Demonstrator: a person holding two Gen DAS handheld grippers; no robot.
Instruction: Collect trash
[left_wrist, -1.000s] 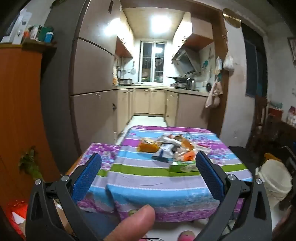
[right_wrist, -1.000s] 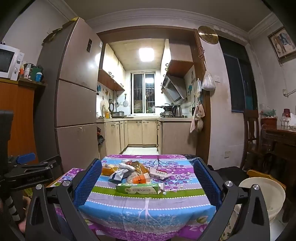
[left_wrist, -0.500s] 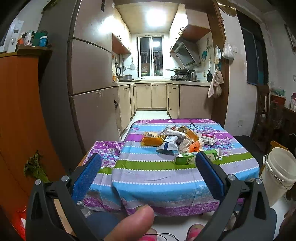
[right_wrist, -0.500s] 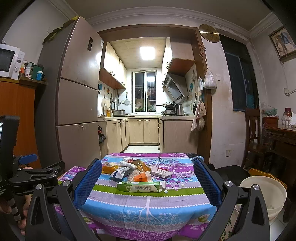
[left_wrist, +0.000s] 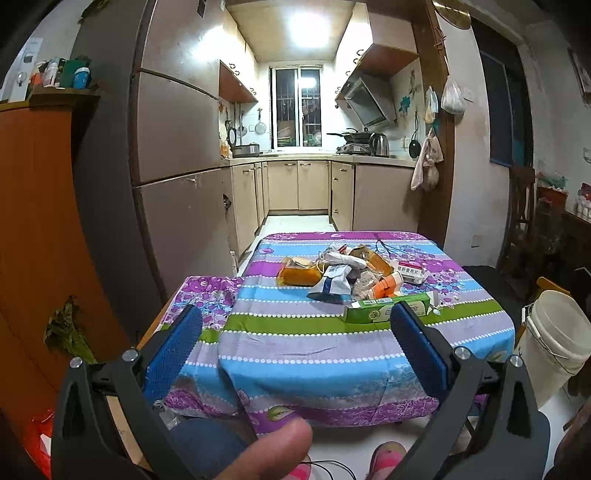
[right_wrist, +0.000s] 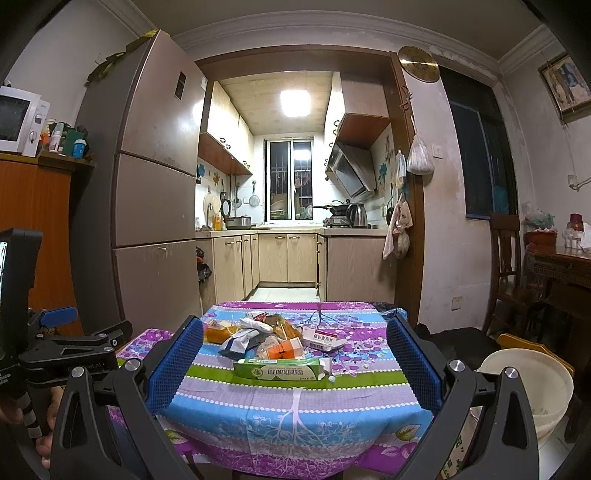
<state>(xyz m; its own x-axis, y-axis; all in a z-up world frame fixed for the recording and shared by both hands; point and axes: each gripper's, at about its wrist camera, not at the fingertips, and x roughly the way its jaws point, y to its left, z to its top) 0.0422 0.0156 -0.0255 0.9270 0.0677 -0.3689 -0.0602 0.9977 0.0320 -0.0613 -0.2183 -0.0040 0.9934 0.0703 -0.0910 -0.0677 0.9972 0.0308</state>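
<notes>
We hold both grippers up in front of a small table (right_wrist: 295, 402) draped in a striped, flowery cloth, and the trash sits heaped on its middle.

Our left gripper (left_wrist: 295, 334) has its blue-padded fingers (left_wrist: 173, 350) spread wide and empty. Between them and well ahead lies the pile: an orange packet (left_wrist: 297, 275) nearest the left finger, a crumpled white and dark blue wrapper (left_wrist: 334, 280) at the centre, an orange carton (left_wrist: 386, 286) and a white medicine box with red print (left_wrist: 410, 271) toward the right finger. A long green box (left_wrist: 384, 312) lies across the front of the heap, its right end just behind the right fingertip in this view. A white bucket (left_wrist: 554, 339) stands on the floor beyond the right finger.

Our right gripper (right_wrist: 295, 343) is likewise released, nothing between its pads. From here the whole heap falls between the fingers, the green box (right_wrist: 279, 369) closest to us, small white scraps beside its right end. The bucket (right_wrist: 532, 384) shows past the right finger, and the left gripper's handle past the left one.

Against the frames half a second and a second ago, the left view has swung so the table looks nearer and more central, the green box now reaching the right finger. The right view has barely changed, and the trash has not moved.
</notes>
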